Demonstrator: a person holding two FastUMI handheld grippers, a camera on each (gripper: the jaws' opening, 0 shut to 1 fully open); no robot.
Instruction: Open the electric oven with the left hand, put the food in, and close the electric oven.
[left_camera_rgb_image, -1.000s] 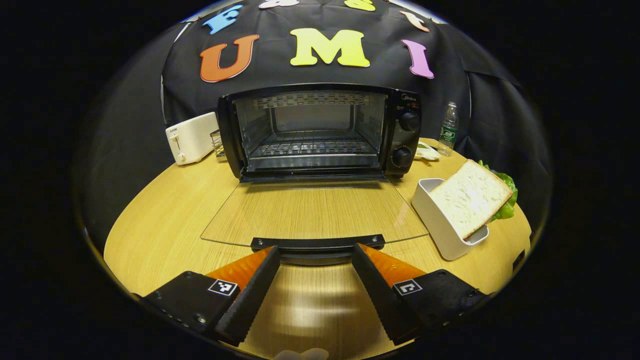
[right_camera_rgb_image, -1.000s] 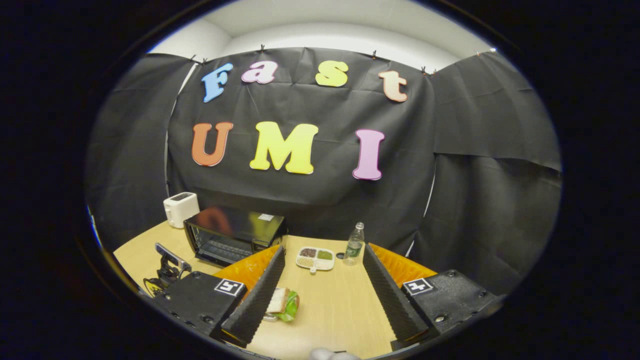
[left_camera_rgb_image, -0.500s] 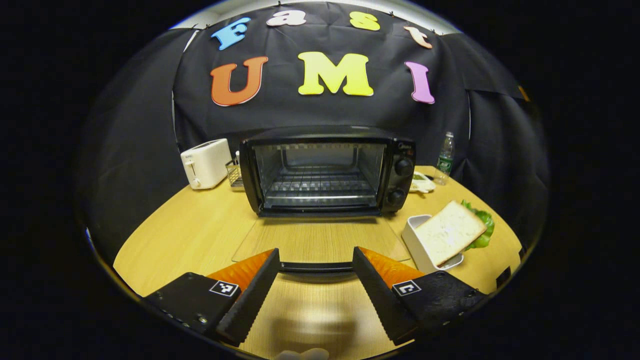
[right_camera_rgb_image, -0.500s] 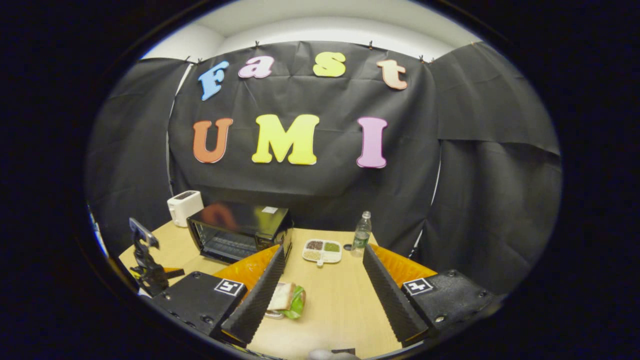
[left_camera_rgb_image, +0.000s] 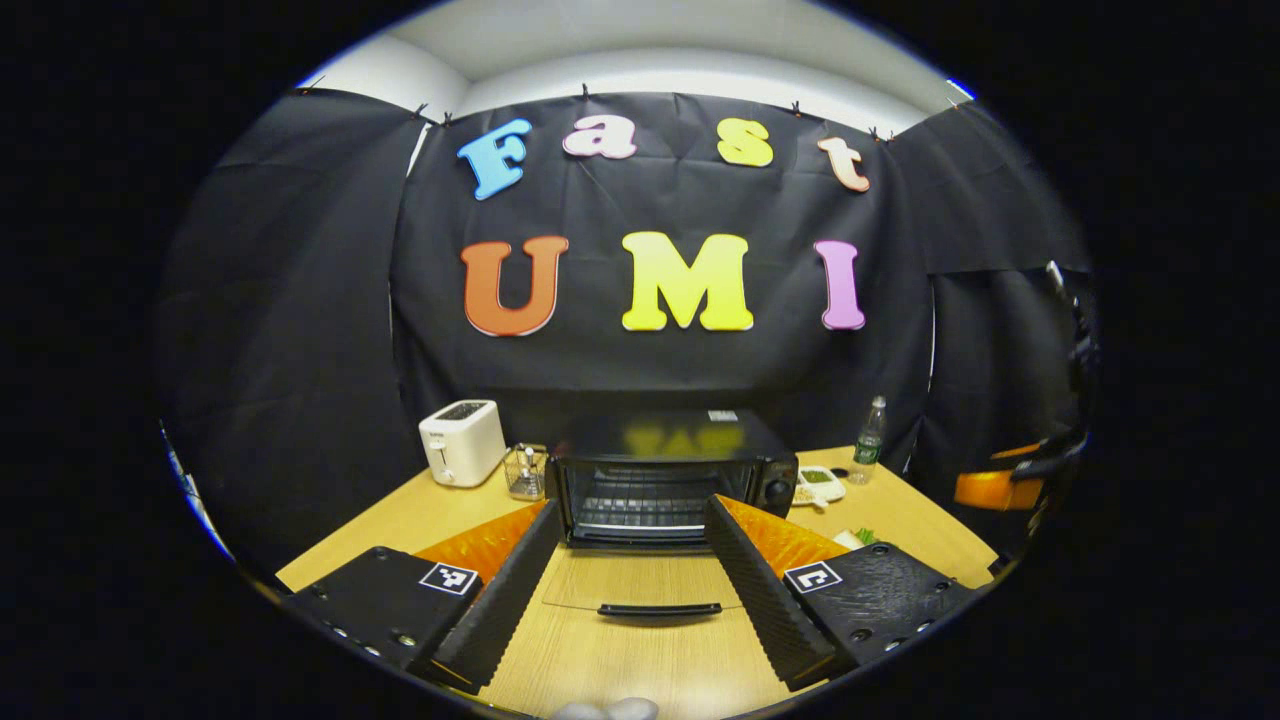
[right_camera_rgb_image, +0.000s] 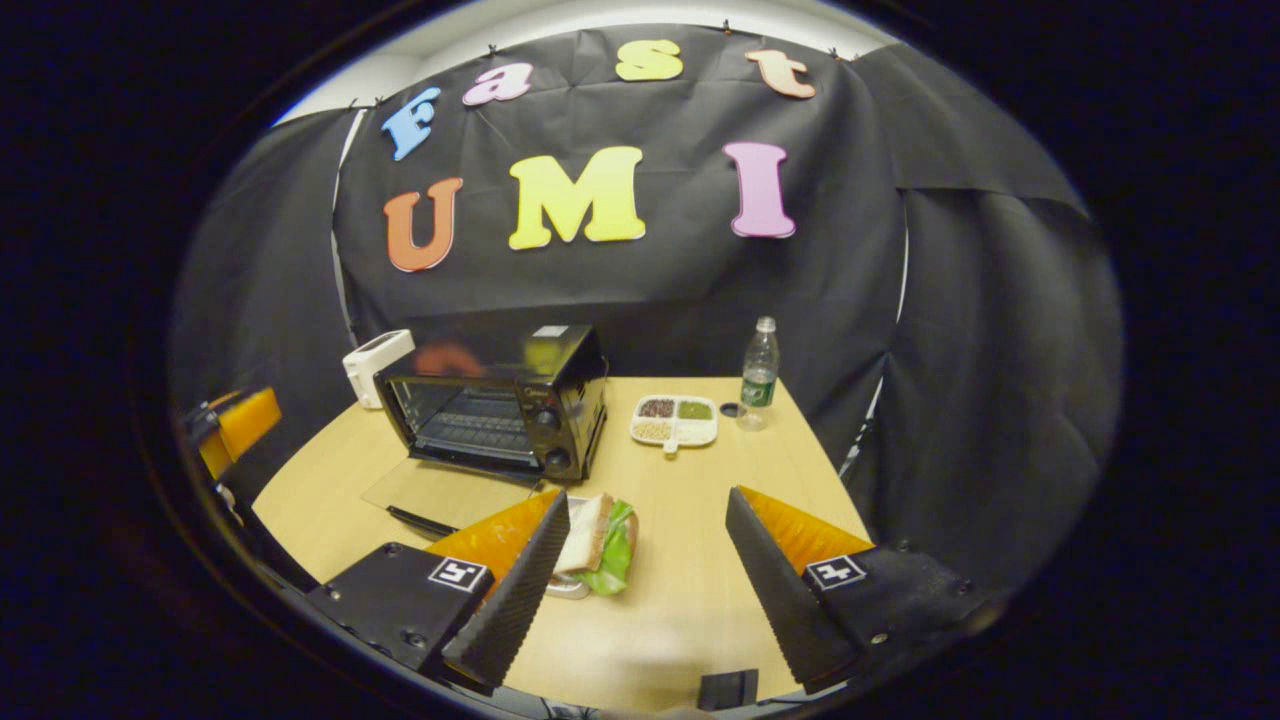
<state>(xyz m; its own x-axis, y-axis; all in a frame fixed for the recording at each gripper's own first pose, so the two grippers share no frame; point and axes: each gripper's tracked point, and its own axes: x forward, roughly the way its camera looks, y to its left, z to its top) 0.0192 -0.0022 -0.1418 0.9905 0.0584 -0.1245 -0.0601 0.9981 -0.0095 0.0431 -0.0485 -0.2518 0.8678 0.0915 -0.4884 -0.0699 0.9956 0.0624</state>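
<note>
The black electric oven (left_camera_rgb_image: 668, 470) stands at the back of the wooden table (left_camera_rgb_image: 400, 520). Its glass door (left_camera_rgb_image: 640, 585) lies flat and open, handle (left_camera_rgb_image: 660, 609) toward me. My left gripper (left_camera_rgb_image: 630, 506) hangs open and empty, back from and above the door handle. In the right gripper view the oven (right_camera_rgb_image: 500, 400) is at the left with its wire rack bare. The sandwich (right_camera_rgb_image: 598, 535), bread with green lettuce, sits in a small white tray just right of the oven door. My right gripper (right_camera_rgb_image: 648, 494) is open above the table, the sandwich beside its left finger (right_camera_rgb_image: 520, 590).
A white toaster (left_camera_rgb_image: 460, 441) and a small wire basket (left_camera_rgb_image: 524, 471) stand left of the oven. A sectioned dish of grains (right_camera_rgb_image: 675, 420) and a water bottle (right_camera_rgb_image: 759, 375) are at the back right. The left gripper (right_camera_rgb_image: 238, 425) shows at the left edge.
My left gripper has drawn back and risen from the open door, so the oven looks smaller. The right gripper has tipped down toward the table, bringing the sandwich closer.
</note>
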